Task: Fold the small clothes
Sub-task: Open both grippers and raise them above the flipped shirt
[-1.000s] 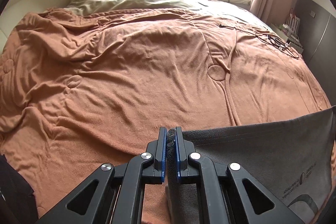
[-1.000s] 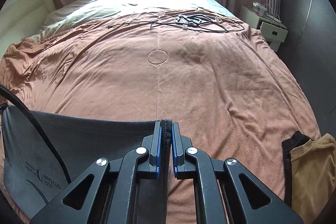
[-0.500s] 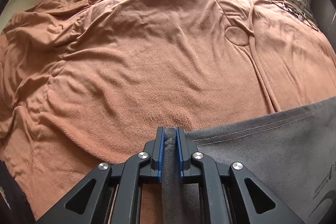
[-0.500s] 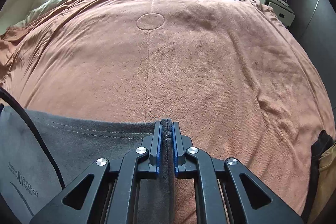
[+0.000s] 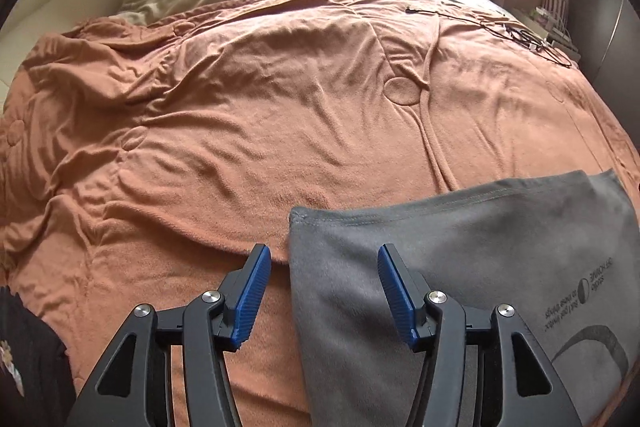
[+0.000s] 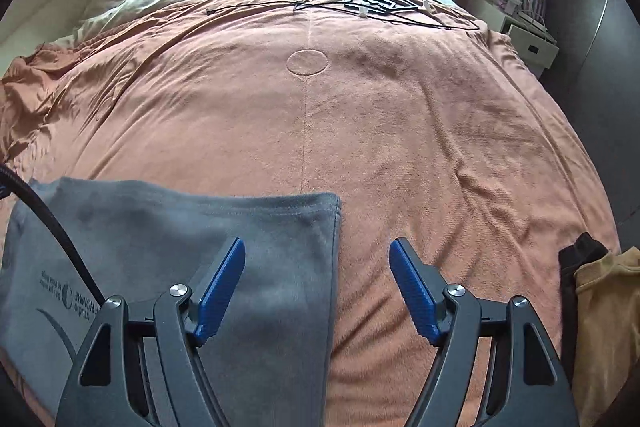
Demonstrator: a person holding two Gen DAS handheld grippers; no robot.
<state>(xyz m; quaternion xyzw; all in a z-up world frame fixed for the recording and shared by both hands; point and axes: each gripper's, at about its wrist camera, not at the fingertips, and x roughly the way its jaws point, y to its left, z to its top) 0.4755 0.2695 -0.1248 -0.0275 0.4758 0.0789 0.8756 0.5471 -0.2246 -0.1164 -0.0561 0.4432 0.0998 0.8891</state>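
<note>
1. Your left gripper [image 5: 324, 289] is opening: its blue pads [image 5: 250, 297] stand apart, and the left top corner of the grey garment [image 5: 460, 267] that was pinched between them a second ago now lies loose on the bed, untouched by either pad.

2. Your right gripper [image 6: 316, 287] is doing the same. Its jaws are spreading, and the right top corner of the grey garment [image 6: 200, 239] rests flat beneath the gap, with the cloth edge running down between the two pads and neither one pressing on it.

3. So both corners have just been let go together. A moment back you were carrying the hem taut between two closed grips; now the garment has settled on the orange blanket [image 5: 280, 131] in front of you, its stitched hem away from you and its printed logo showing on the near, inner part.

4. I judge this as a lay-down finished: the top edge sits fairly straight and the cloth looks smooth, so the piece is ready for the next fold, not another spread.

5. Around the work, the rest of the blanket is rumpled on your left side and smoother on your right. A tangle of black cables [image 6: 380, 5] lies well away near the pillows, and a dark and a mustard garment [image 6: 604, 311] wait at the right edge, well apart from the grey one.

6. Before you regrip, clear both grippers without dragging a corner back up.
</note>
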